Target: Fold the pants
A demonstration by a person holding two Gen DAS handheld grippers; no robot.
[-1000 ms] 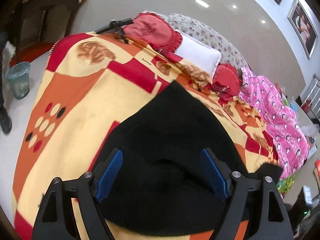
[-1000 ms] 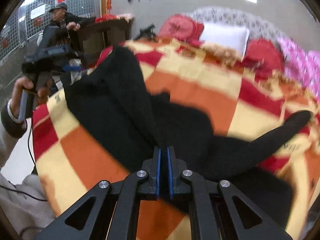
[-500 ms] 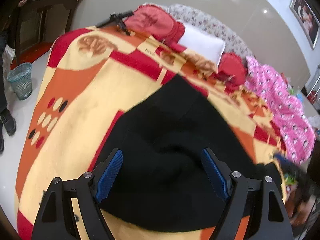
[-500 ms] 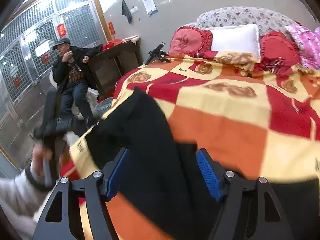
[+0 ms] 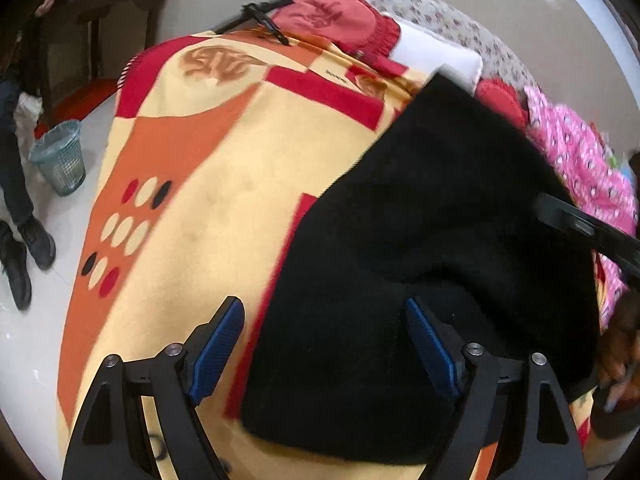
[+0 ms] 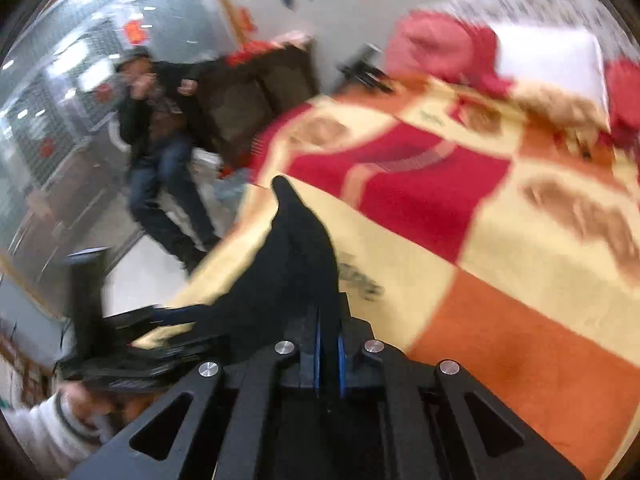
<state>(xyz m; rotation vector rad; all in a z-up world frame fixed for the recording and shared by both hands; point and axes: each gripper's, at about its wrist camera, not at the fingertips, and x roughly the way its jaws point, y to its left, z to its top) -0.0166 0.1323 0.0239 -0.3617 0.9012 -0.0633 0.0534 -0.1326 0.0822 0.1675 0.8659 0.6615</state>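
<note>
Patterned blanket (image 5: 192,184), right claw (image 6: 328,344) re-clamped — lifting black pants (image 5: 420,280), left claw (image 5: 324,344) still released

walls grey | floor (image 5: 24,344) glossy white | dark cabinet (image 5: 100,36) | bin (image 5: 60,156)

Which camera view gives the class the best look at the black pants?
The left wrist view. The black pants lie spread across the patterned blanket, nearly whole, between the open left gripper. The right wrist view is blurred and shows only a raised fold pinched in the shut right gripper.
</note>
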